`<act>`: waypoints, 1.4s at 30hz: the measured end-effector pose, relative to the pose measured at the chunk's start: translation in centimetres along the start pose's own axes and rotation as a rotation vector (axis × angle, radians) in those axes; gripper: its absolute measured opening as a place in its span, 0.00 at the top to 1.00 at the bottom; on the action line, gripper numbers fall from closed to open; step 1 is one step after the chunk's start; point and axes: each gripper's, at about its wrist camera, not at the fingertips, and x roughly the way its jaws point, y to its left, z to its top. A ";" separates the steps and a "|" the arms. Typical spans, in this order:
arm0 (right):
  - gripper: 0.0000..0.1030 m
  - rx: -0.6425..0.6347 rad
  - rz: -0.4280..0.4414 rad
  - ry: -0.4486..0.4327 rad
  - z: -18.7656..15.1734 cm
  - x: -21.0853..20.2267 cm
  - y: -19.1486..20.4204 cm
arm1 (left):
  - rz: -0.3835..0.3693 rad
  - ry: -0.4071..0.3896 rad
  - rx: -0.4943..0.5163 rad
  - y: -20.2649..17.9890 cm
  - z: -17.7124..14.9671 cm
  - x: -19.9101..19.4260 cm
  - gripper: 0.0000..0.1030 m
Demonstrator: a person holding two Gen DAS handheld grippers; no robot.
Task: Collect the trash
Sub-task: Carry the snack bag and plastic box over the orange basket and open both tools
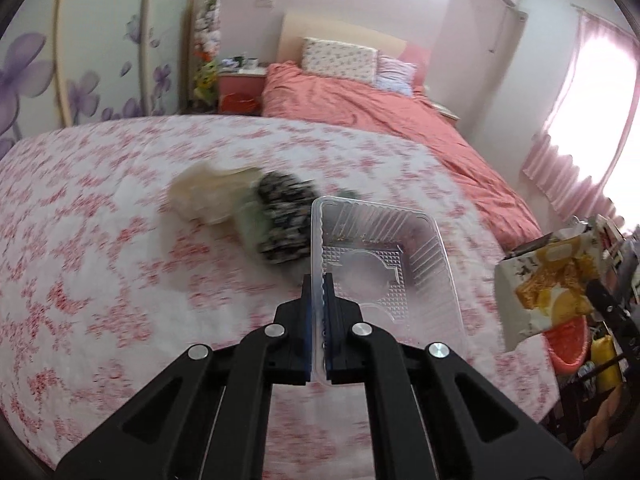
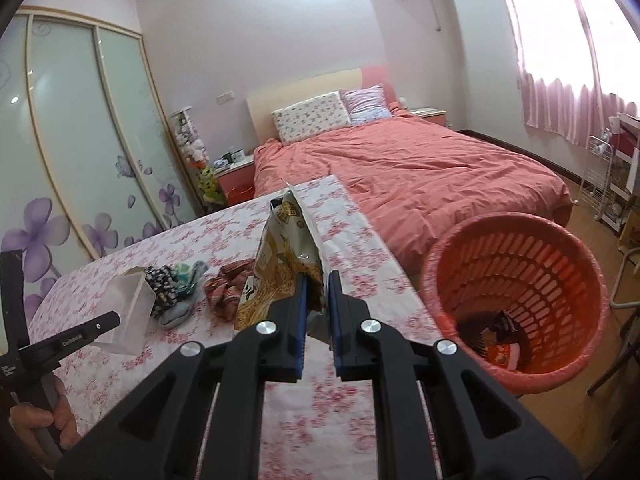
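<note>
Clear tray (image 1: 384, 264) lifted over the tabletop (image 1: 100, 220), its rim pinched tight in the left gripper (image 1: 319, 280); snack bag (image 2: 288, 256) clamped upright in the right gripper (image 2: 318, 280) near the table's right edge; red basket (image 2: 516, 308) just beside it on the floor.

The left wrist camera sat just behind the left tongs (image 1: 319, 292), angled down across the worktop (image 1: 100, 240) toward the bed (image 1: 360, 108) and wardrobe doors (image 1: 100, 40) beyond. The right wrist camera sat just behind the right tongs (image 2: 318, 292), near the worktop's right edge, angled less steeply, taking in the floor and orange basket (image 2: 520, 240) beside that edge. Both views were close to the worktop. They shared the floral worktop, the bed, the wardrobe, the curtained window (image 1: 580, 100), and each showed the other tongs at its margin.
</note>
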 end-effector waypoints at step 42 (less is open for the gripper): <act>0.89 0.182 -0.448 -0.142 0.0 -2.8 -21.1 | -0.354 0.125 0.319 -28.7 -2.3 9.4 0.96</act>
